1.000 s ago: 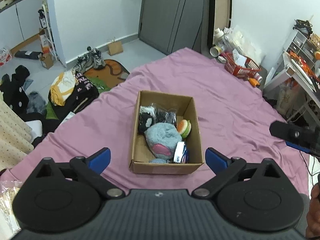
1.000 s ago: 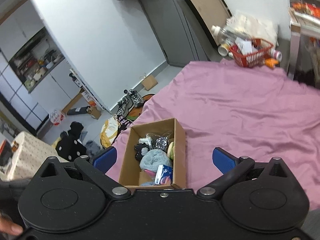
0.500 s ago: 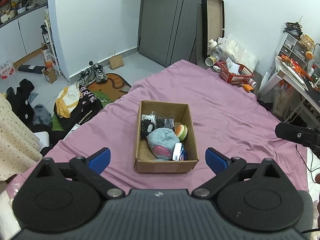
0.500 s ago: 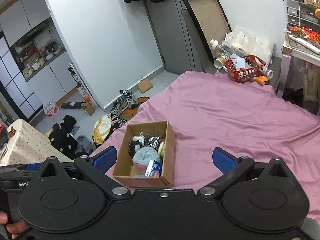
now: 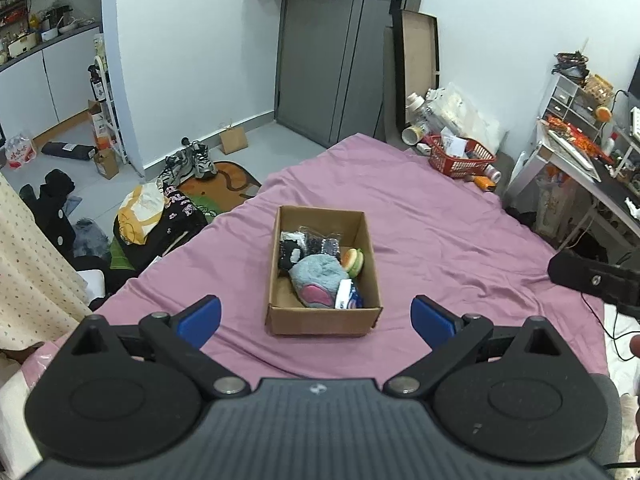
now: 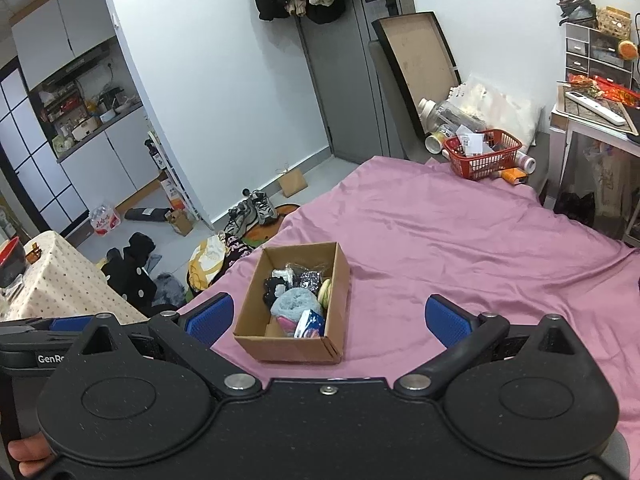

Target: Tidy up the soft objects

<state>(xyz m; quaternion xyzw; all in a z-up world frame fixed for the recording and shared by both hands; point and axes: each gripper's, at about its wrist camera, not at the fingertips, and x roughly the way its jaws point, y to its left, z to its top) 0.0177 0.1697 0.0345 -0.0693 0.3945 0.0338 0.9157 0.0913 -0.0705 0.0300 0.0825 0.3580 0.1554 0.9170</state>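
An open cardboard box (image 5: 322,320) (image 6: 289,347) sits on the purple bedsheet (image 5: 448,240) (image 6: 460,248). Inside lie a grey-blue plush (image 5: 316,276) (image 6: 294,301), a small burger-shaped toy (image 5: 353,261) (image 6: 325,291), dark packaged soft items (image 5: 308,243) (image 6: 304,278) and a blue-white packet (image 5: 347,298) (image 6: 310,324). My left gripper (image 5: 316,318) is open, held back from the box's near wall with nothing between its blue pads. My right gripper (image 6: 328,318) is open too, above the box's near right corner, empty. The right gripper's body (image 5: 592,280) shows at the right edge of the left wrist view.
A red basket (image 5: 460,156) (image 6: 482,154) with bottles stands at the bed's far corner. Clothes and shoes (image 5: 192,160) litter the floor left of the bed. A desk (image 5: 580,168) is on the right, a dotted cloth-covered table (image 6: 60,280) on the left.
Both grippers have drawn back and up from the box, which now looks smaller and farther away. Both stay open and empty.
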